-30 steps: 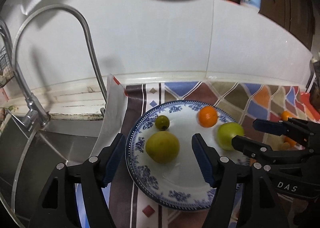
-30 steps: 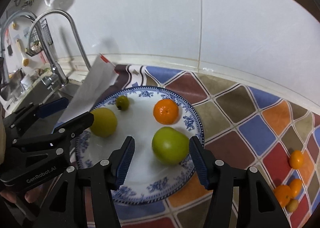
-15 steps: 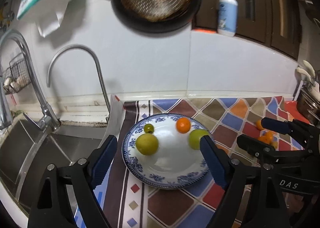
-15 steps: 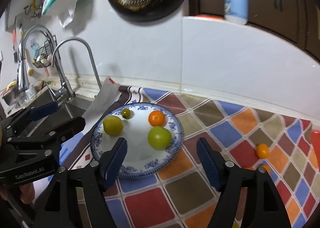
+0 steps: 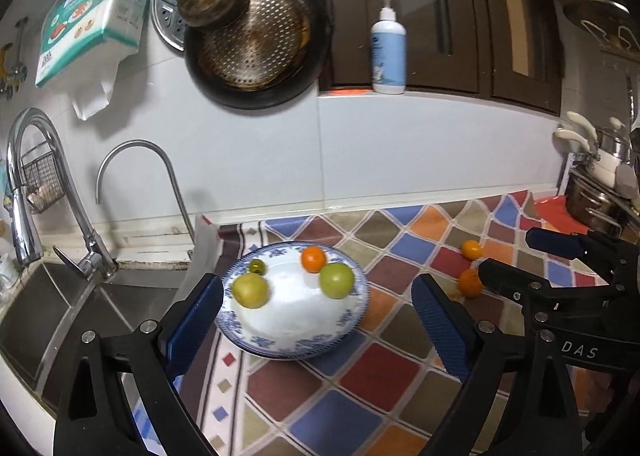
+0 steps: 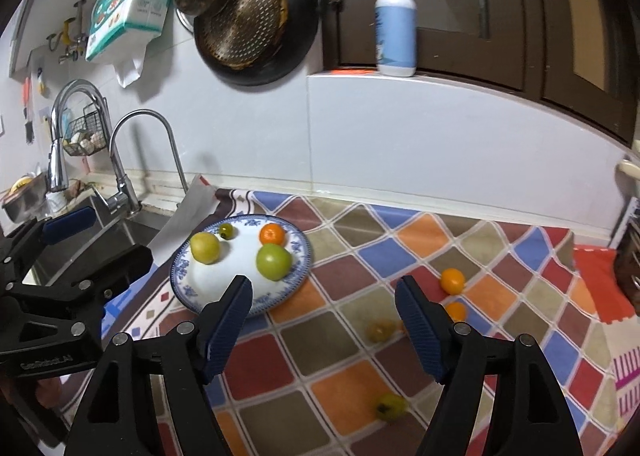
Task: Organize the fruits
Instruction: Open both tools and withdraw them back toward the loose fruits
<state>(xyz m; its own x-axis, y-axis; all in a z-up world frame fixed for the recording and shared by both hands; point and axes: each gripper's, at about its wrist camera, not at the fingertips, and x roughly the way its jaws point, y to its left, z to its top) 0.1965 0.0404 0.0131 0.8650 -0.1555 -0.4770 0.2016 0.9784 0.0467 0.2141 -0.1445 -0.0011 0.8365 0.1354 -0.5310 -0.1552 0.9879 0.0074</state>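
Left tool (image 5: 316,320) just widened, right tool (image 6: 323,314) apart, both empty. Risk: small round orange fruits (image 6: 452,280) (loose on desk) roll when nudged.

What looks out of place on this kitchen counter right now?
Several small orange and yellow-green fruits lie loose on the colourful checked mat, apart from the blue-patterned white plate that holds four fruits. One yellow-green fruit sits far off, near the front.

White tiled wall (image 5: 248,159), dark wooden cabinets (image 5: 440,7), steel sink (image 5: 48,308)
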